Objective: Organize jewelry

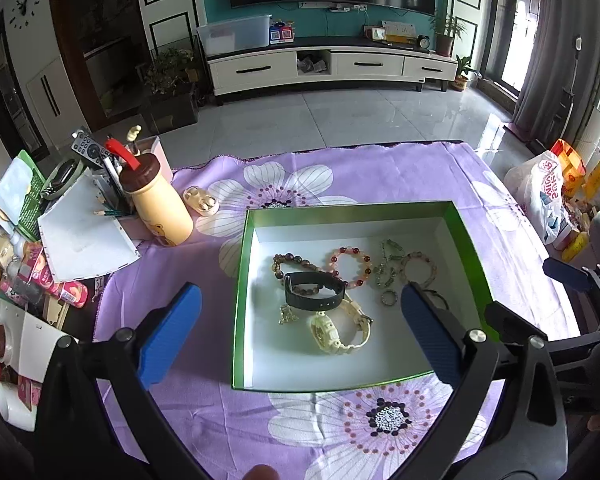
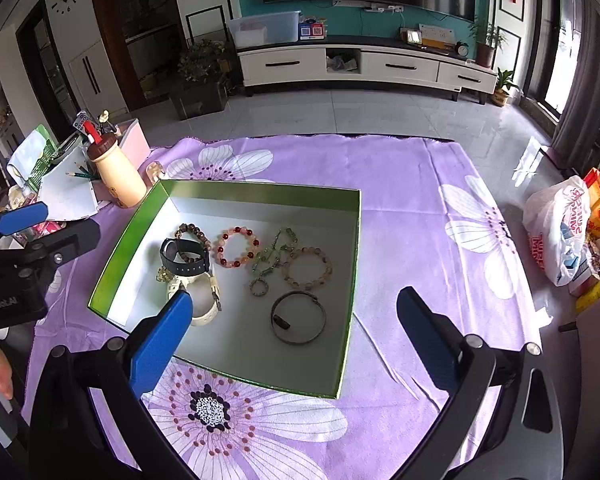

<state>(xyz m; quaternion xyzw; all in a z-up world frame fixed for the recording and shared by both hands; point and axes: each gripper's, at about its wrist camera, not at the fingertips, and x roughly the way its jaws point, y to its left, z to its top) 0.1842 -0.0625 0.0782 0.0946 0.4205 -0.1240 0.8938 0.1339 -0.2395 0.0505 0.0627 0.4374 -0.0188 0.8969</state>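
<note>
A green box with a white floor (image 1: 242, 280) (image 2: 352, 272) sits on the purple flowered cloth and holds the jewelry. Inside lie a black watch (image 1: 314, 294) (image 2: 186, 258), a cream watch (image 1: 332, 330) (image 2: 204, 306), a red bead bracelet (image 1: 350, 262) (image 2: 236, 247), a pink bead bracelet (image 2: 308, 267), a brown bead bracelet (image 1: 290, 262), a green chain (image 2: 274, 254), a small ring (image 1: 389, 298) (image 2: 259, 287) and a dark bangle (image 2: 298, 318). My left gripper (image 1: 300, 336) is open above the box's near half. My right gripper (image 2: 294, 340) is open over the box's near right corner. Both are empty.
Left of the box stand a cream bottle with a brown cap (image 1: 158, 200) (image 2: 116, 176), a pen holder (image 1: 116, 196), an earbud case (image 1: 202, 200) and a notepad (image 1: 84, 240). Clutter fills the table's left edge. A plastic bag (image 2: 560, 228) lies on the floor to the right.
</note>
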